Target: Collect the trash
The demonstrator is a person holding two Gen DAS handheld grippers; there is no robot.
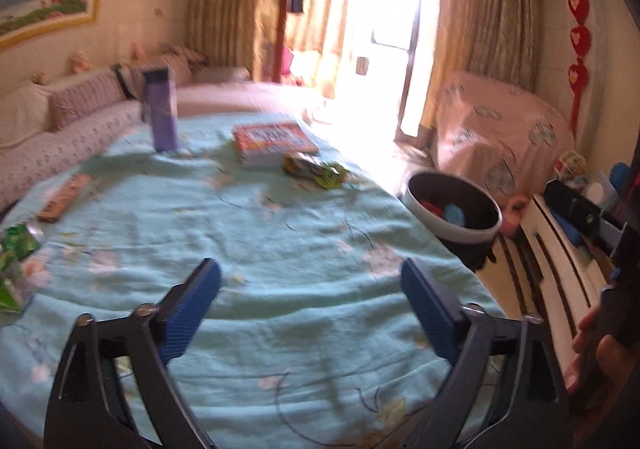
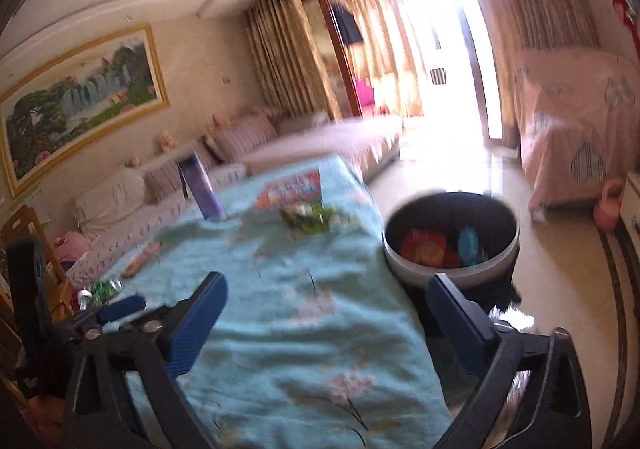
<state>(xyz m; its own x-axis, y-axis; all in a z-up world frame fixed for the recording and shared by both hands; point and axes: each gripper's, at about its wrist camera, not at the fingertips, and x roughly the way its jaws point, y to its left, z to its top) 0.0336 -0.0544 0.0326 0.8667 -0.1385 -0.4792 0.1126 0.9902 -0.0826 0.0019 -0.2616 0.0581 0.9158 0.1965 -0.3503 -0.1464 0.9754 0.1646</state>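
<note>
A table with a light blue floral cloth fills both views. A yellow-green crumpled wrapper lies at its far side, also in the right wrist view. More green wrappers lie at the left edge and show small in the right wrist view. A round trash bin stands on the floor right of the table, with red and blue trash inside. My left gripper is open and empty above the cloth. My right gripper is open and empty near the table's right edge.
A purple bottle stands at the far left of the table. An orange book lies behind the wrapper. A remote lies at the left. A sofa runs behind; a covered chair stands right.
</note>
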